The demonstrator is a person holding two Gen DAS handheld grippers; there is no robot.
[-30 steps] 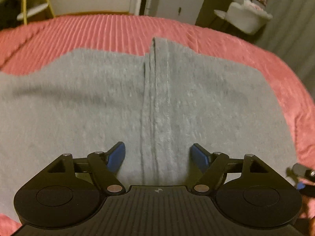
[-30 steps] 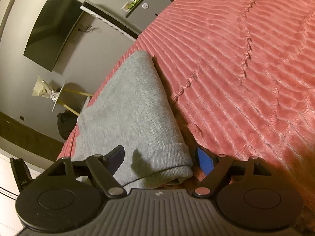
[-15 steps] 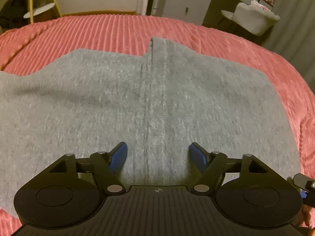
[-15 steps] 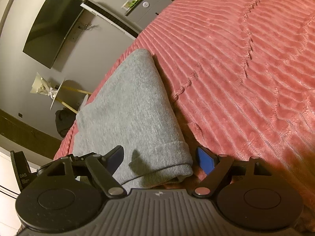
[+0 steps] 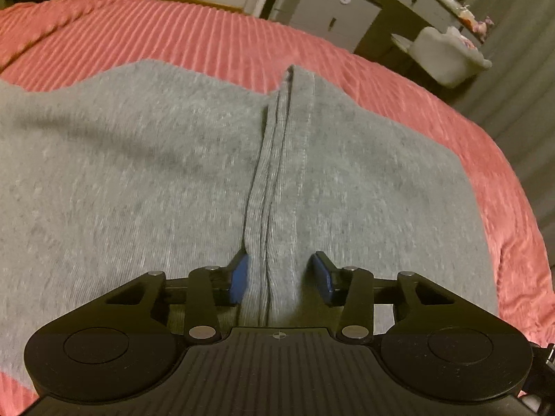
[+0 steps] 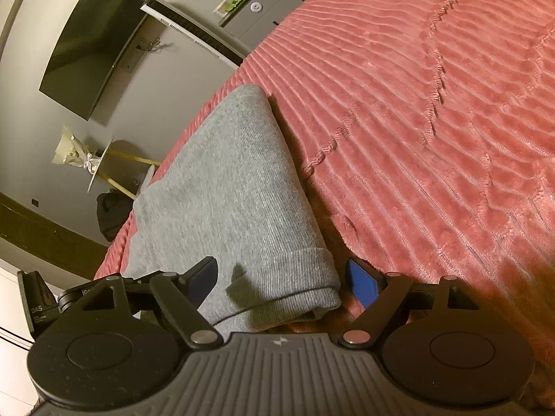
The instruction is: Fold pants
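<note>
Grey knit pants (image 5: 145,180) lie spread on a red ribbed bedspread (image 5: 194,45). In the left wrist view a raised band of layered edges (image 5: 277,173) runs up the middle of the cloth. My left gripper (image 5: 281,279) sits over this band, jaws partly closed, its blue pads (image 5: 239,277) on either side of the near end. In the right wrist view the folded pants (image 6: 229,187) end in a cuffed hem (image 6: 295,287). My right gripper (image 6: 284,282) is open around that hem, with a gap on both sides.
The bedspread (image 6: 433,138) stretches wide to the right of the pants. Beyond the bed stand a grey cabinet (image 5: 333,10), a white chair (image 5: 447,55), a wall television (image 6: 86,45) and a small round table (image 6: 100,170).
My left gripper's jaws have narrowed toward the central band, and the view has swung, so the band now leans right. The right gripper has barely moved.
</note>
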